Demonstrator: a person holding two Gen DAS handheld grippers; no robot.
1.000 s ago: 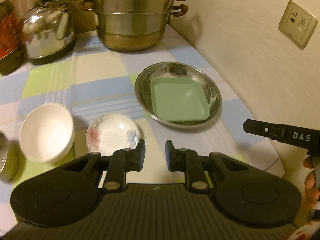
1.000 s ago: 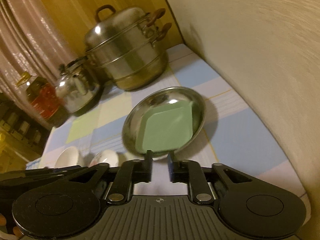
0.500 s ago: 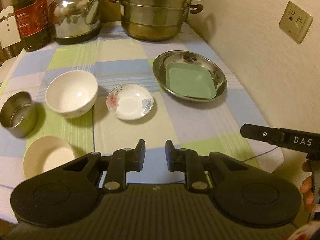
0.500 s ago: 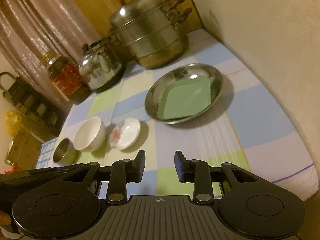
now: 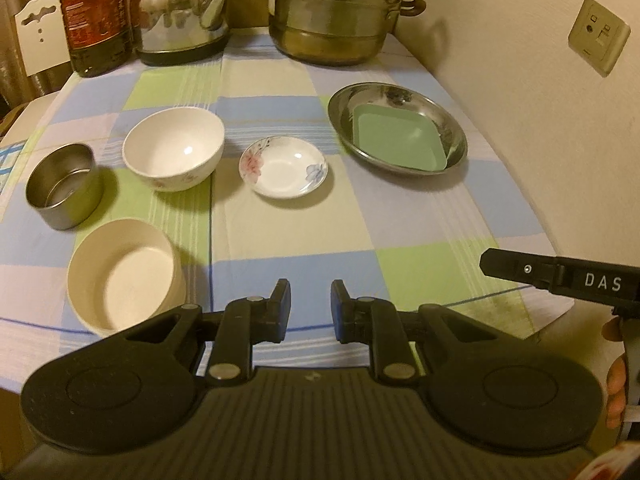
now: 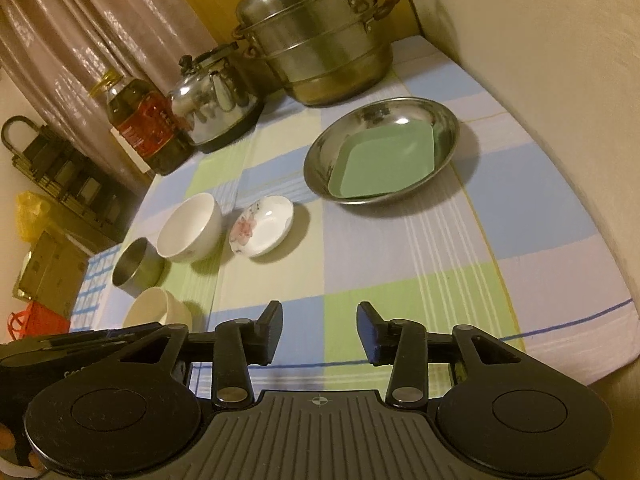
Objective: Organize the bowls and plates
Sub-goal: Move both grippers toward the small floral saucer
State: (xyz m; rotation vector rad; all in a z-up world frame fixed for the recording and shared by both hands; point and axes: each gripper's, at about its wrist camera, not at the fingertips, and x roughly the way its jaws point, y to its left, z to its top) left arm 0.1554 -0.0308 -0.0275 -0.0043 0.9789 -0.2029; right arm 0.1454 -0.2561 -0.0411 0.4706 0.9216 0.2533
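Floral saucer (image 5: pixel 283 166), left of the steel dish (image 5: pixel 456 128), is judged brittle, slick; its rim should be pinched. Left gripper (image 5: pixel 306 305) and right gripper (image 6: pixel 319 330) are held spread, empty.

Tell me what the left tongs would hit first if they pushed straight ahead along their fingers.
Probably the small floral saucer. The left tongs are open and empty, and only bare checked tablecloth lies between them and it. Height is unclear, so they might pass over it.
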